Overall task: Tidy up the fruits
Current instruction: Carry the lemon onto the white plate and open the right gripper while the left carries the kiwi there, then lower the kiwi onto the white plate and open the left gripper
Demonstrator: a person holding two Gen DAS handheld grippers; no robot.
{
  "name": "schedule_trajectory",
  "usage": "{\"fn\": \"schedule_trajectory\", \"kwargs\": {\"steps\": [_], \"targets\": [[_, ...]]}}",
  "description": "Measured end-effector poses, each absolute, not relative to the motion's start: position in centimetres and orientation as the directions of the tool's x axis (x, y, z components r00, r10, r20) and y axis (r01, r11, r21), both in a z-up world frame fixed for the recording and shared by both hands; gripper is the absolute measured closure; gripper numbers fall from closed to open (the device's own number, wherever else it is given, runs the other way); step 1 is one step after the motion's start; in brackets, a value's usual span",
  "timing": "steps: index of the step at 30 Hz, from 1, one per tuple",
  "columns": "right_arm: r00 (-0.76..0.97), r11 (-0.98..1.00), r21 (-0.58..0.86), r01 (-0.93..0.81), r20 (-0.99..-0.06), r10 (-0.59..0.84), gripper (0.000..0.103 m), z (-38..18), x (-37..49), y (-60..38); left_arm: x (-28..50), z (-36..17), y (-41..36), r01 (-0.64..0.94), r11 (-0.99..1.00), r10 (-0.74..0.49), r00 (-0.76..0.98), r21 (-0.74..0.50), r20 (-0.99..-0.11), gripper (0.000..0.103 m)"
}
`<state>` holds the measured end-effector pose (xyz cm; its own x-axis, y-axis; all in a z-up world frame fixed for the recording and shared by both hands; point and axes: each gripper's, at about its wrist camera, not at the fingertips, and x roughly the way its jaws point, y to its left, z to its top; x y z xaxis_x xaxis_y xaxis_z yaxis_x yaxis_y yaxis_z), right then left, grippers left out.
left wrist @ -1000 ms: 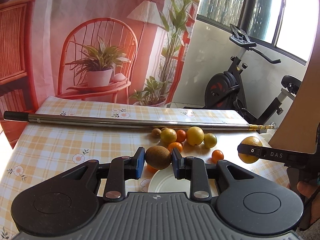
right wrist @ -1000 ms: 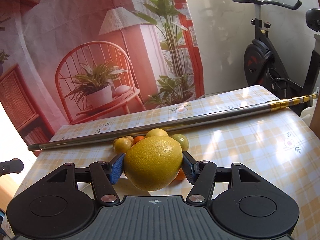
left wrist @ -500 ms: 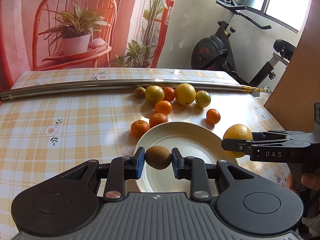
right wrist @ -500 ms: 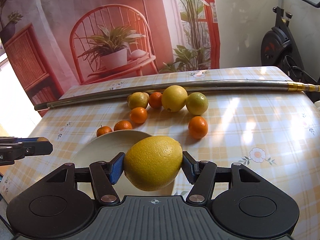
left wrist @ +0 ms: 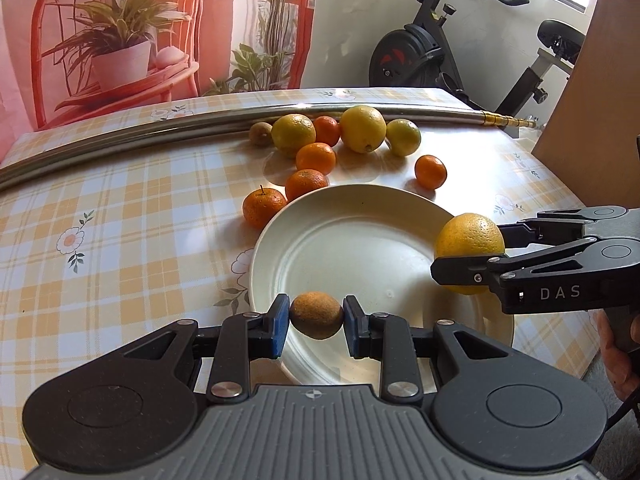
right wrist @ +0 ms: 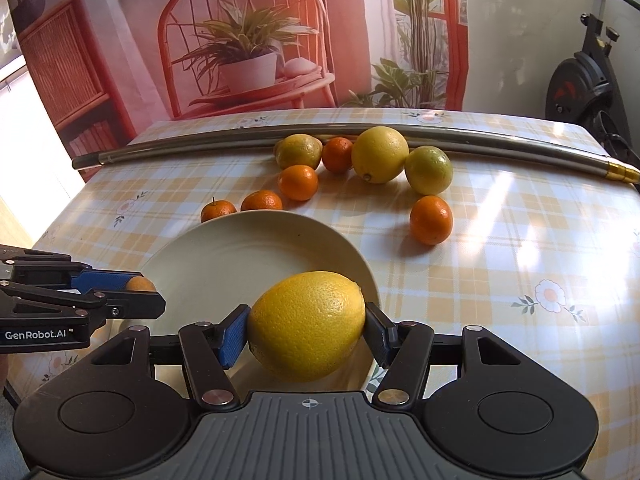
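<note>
My left gripper (left wrist: 316,316) is shut on a brown kiwi (left wrist: 316,315), held just above the near part of a white plate (left wrist: 360,248). My right gripper (right wrist: 306,326) is shut on a large yellow lemon (right wrist: 307,324) over the plate's (right wrist: 240,248) right rim. In the left wrist view the right gripper (left wrist: 466,258) comes in from the right with the lemon (left wrist: 470,240). The right wrist view shows the left gripper (right wrist: 140,292) at the left edge, with the kiwi (right wrist: 140,284) peeping out. The plate holds no fruit.
Beyond the plate lie several tangerines (left wrist: 316,158), lemons (left wrist: 363,129), a lime (left wrist: 403,137) and a small kiwi (left wrist: 261,133) on the checked tablecloth (left wrist: 120,216). A long metal pole (left wrist: 160,130) lies across the far side. An exercise bike (left wrist: 440,60) stands behind the table.
Both grippers have come down and tilted toward the plate, each still holding its fruit. The plate now fills the middle of both views.
</note>
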<state>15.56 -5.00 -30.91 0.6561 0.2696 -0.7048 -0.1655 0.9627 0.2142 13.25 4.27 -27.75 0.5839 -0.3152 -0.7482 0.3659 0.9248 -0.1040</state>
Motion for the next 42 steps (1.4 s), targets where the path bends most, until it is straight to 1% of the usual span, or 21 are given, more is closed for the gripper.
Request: {"fn": "schedule_trajectory", "kwargs": {"steps": [14, 23, 25, 29, 32, 36, 38, 42], "targets": [[0.639, 0.968, 0.186, -0.171, -0.727, 0.253, 0.047, -31.6, 15.6, -4.4, 13.6, -28.4, 3.8, 0.372, 0.927, -0.280, 0.590, -0.053, -0.757, 0.073], [0.645, 0.965, 0.206, -0.164, -0.718, 0.263, 0.047, -31.6, 15.5, -4.8, 13.5, -28.7, 3.6, 0.374, 0.927, -0.270, 0.597, -0.035, -0.755, 0.072], [0.648, 0.965, 0.206, -0.161, -0.716, 0.261, 0.047, -31.5, 15.4, -4.8, 13.5, -28.6, 3.6, 0.371, 0.928, -0.271, 0.598, -0.039, -0.754, 0.073], [0.662, 0.967, 0.202, -0.157, -0.705, 0.255, 0.046, -31.0, 15.1, -5.0, 13.4, -28.5, 3.8, 0.369, 0.928, -0.286, 0.597, -0.060, -0.750, 0.068], [0.672, 0.966, 0.209, -0.152, -0.695, 0.256, 0.046, -30.7, 15.0, -5.3, 13.3, -28.4, 3.9, 0.359, 0.930, -0.291, 0.595, -0.076, -0.750, 0.068], [0.692, 0.967, 0.211, -0.144, -0.677, 0.251, 0.046, -30.1, 14.8, -5.7, 12.8, -28.0, 4.8, 0.311, 0.940, -0.311, 0.610, -0.141, -0.729, 0.068], [0.702, 0.966, 0.217, -0.141, -0.666, 0.252, 0.046, -29.8, 14.8, -6.0, 12.6, -27.6, 5.1, 0.298, 0.942, -0.315, 0.621, -0.155, -0.718, 0.067], [0.721, 0.966, 0.225, -0.130, -0.646, 0.248, 0.046, -29.2, 14.9, -6.6, 12.9, -26.5, 5.8, 0.282, 0.952, -0.283, 0.650, -0.122, -0.705, 0.067]]}}
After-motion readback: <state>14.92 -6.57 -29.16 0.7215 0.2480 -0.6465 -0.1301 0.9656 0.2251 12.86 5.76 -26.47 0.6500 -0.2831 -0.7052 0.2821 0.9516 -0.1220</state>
